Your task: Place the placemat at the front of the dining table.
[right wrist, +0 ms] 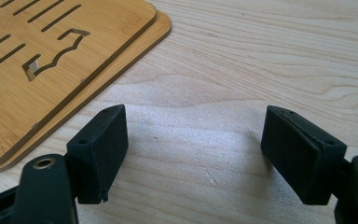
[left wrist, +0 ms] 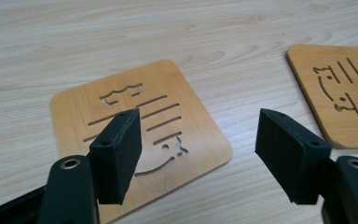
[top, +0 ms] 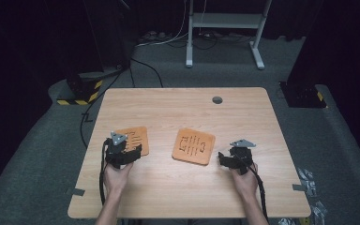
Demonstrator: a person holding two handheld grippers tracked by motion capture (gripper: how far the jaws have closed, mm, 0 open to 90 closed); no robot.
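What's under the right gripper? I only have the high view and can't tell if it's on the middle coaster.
Observer: Bare table. In the right gripper view, the right gripper stands open beside the coaster, apart from it.
Operator: Just one coaster there?
Observer: Two, stacked. The upper coaster sits slightly offset, so the lower coaster shows along its edge.
Operator: Left side?
Observer: The left gripper is open too. One jaw hangs over the left coaster, the other over the table beside it.
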